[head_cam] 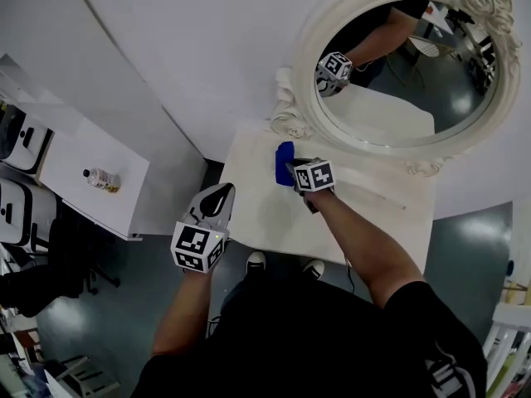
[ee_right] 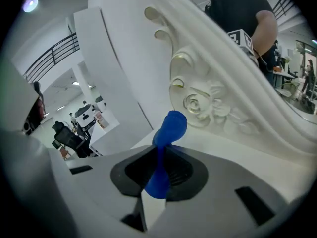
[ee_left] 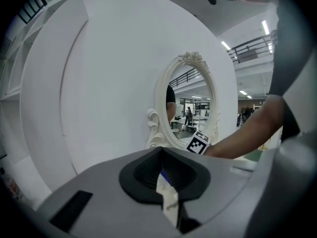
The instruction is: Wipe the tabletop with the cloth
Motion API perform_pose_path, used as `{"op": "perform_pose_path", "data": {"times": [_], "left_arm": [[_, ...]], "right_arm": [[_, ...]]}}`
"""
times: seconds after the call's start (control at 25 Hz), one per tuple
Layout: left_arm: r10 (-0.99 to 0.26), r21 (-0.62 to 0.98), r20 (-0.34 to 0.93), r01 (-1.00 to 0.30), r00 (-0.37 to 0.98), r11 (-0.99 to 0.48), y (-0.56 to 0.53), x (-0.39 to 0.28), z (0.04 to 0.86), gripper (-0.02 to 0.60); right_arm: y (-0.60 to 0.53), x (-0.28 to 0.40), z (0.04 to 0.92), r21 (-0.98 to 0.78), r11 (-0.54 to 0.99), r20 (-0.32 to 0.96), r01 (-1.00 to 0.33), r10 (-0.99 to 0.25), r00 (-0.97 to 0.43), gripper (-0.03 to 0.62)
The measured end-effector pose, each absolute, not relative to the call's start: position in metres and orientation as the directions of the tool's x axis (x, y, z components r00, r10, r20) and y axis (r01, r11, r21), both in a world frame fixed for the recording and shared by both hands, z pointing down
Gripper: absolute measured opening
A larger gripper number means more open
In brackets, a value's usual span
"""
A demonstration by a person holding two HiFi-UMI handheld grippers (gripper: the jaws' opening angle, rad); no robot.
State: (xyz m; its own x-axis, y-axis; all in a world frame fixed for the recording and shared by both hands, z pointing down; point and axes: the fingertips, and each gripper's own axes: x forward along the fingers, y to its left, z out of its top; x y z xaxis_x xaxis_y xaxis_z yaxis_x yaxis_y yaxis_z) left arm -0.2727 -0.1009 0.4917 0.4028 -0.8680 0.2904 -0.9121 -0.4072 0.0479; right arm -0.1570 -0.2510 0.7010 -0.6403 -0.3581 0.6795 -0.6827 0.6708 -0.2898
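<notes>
On tabletop | right hand-held gripper outstretched, clamping cloth | left hand-held gripper aloft, closed

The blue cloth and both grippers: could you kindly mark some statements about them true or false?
1. The right gripper is shut on the blue cloth. True.
2. The left gripper holds the cloth too. False: its jaws are together on nothing.
3. The cloth is over the white tabletop, near the ornate white-framed oval mirror. True.
4. A small bottle lies on that tabletop. False: it lies on a separate white desk to the left.
</notes>
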Motion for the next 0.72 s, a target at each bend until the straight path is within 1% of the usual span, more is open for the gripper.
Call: {"op": "perform_pose_path", "data": {"times": [0.16,0.32,0.48,0.72], "left_arm": [[-0.878,0.047,0.301,-0.925,0.373,-0.377,-0.101,-0.301,0.497,0.012],[-0.881,0.051,0.317,-0.934,0.351,-0.354,-0.106,-0.324,0.505,0.012],[-0.877,0.052,0.334,-0.936,0.345,-0.348,-0.112,-0.336,0.511,0.012],[-0.866,0.052,0.344,-0.928,0.363,-0.368,-0.130,-0.332,0.516,0.012]], "right_arm": [[-0.265,-0.204,0.707,-0.289,0.706,0.673,-0.646,-0.330,-0.661,0.040],[-0.281,-0.230,0.721,-0.309,0.696,0.678,-0.648,-0.317,-0.663,0.040],[-0.293,-0.234,0.739,-0.320,0.663,0.704,-0.677,-0.312,-0.638,0.040],[-0.308,-0.213,0.759,-0.304,0.624,0.749,-0.720,-0.310,-0.585,0.040]]}}
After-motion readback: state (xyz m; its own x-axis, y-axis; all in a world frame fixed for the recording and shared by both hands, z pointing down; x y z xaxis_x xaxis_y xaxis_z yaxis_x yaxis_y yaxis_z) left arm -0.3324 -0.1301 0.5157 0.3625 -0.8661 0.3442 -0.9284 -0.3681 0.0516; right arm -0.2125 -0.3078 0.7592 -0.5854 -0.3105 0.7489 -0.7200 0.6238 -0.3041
